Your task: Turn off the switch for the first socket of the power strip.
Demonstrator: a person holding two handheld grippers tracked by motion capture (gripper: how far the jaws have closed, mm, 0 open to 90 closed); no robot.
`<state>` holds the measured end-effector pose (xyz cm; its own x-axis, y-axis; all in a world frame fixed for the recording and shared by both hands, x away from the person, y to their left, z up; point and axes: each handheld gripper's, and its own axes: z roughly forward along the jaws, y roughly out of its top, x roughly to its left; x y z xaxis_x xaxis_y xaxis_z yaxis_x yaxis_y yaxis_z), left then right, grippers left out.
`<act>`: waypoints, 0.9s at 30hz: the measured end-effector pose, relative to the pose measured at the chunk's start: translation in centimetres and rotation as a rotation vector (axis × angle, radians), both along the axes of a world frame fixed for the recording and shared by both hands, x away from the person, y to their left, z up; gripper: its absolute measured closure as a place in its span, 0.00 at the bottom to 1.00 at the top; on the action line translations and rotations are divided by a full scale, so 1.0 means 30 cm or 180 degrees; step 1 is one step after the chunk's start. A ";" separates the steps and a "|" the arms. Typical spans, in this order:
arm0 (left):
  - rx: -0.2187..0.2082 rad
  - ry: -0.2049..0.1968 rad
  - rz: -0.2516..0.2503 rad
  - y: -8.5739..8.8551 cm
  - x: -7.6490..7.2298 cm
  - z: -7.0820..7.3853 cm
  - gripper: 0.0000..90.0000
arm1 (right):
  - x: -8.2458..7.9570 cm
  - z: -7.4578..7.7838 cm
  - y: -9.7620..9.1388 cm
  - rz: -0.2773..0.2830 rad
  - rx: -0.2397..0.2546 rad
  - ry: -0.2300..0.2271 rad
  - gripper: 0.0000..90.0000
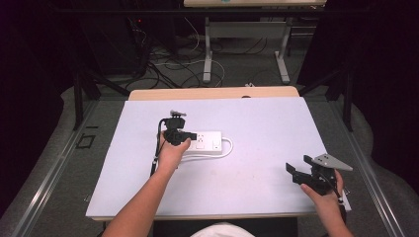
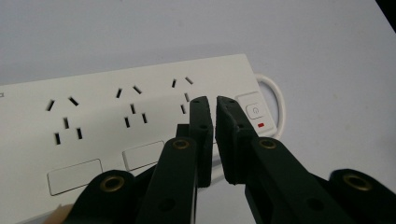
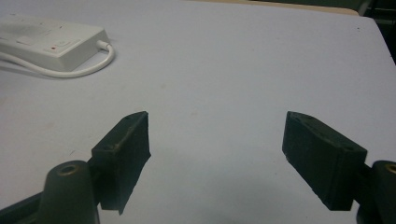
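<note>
Power strip: a white power strip (image 1: 203, 141) is seen lying flat near the middle of the table (image 1: 276, 123), its long side running left to right, its white cable (image 1: 228, 148) looped at the right end.
Markings: a power symbol is printed on the switch (image 2: 254, 110) at the strip's end, with a small red mark just below it; two blank white label plates (image 2: 74, 176) are set along the near edge. No brand name can be read.
Left gripper: the left gripper (image 2: 214, 105) is held low over the strip, its tips above the last socket (image 2: 183, 95) and just beside the switch. Its jaws are drawn almost together, a thin gap left between the pads, and nothing is caught between them.
Right gripper: the right gripper (image 3: 217, 154) is held near the table's front right corner, well apart from the strip, its jaws spread wide with only bare tabletop between them.
Edges: the strip is kept well inside every table edge; the right gripper is placed close to the right and near edges.
Open room: broad bare surface is left to the right of the strip and in front of it.
</note>
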<state>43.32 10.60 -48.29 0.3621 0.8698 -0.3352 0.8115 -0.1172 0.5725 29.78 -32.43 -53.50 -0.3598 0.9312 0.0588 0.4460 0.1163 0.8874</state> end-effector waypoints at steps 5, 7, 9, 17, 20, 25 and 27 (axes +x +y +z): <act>0.0071 0.0074 0.0040 -0.010 0.012 -0.014 0.96 | 0.003 -0.003 0.001 0.0003 0.0025 -0.0018 0.25; 0.0072 0.0082 0.0030 -0.010 0.014 -0.017 0.97 | 0.004 -0.004 -0.001 0.0012 0.0031 -0.0018 0.25; 0.0087 0.0107 0.0057 -0.015 0.018 -0.022 0.98 | 0.003 -0.003 -0.002 0.0004 0.0015 -0.0010 0.25; 0.0212 0.0185 0.0038 -0.029 0.027 -0.041 0.99 | 0.004 -0.004 -0.001 0.0005 0.0026 -0.0005 0.25; 0.0225 0.0208 0.0042 -0.036 0.032 -0.049 0.99 | 0.004 -0.005 -0.001 0.0002 0.0028 -0.0003 0.25; 0.0279 0.0258 0.0025 -0.049 0.037 -0.061 1.00 | 0.004 -0.004 -0.004 0.0007 0.0010 0.0000 0.25; 0.0296 0.0277 0.0035 -0.056 0.038 -0.066 1.00 | 0.003 -0.004 -0.004 0.0007 0.0017 0.0003 0.25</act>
<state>44.47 8.93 -50.26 0.3253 0.9024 -0.2826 0.8592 -0.1572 0.4870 29.87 -32.55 -53.60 -0.3617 0.9301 0.0643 0.4467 0.1124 0.8876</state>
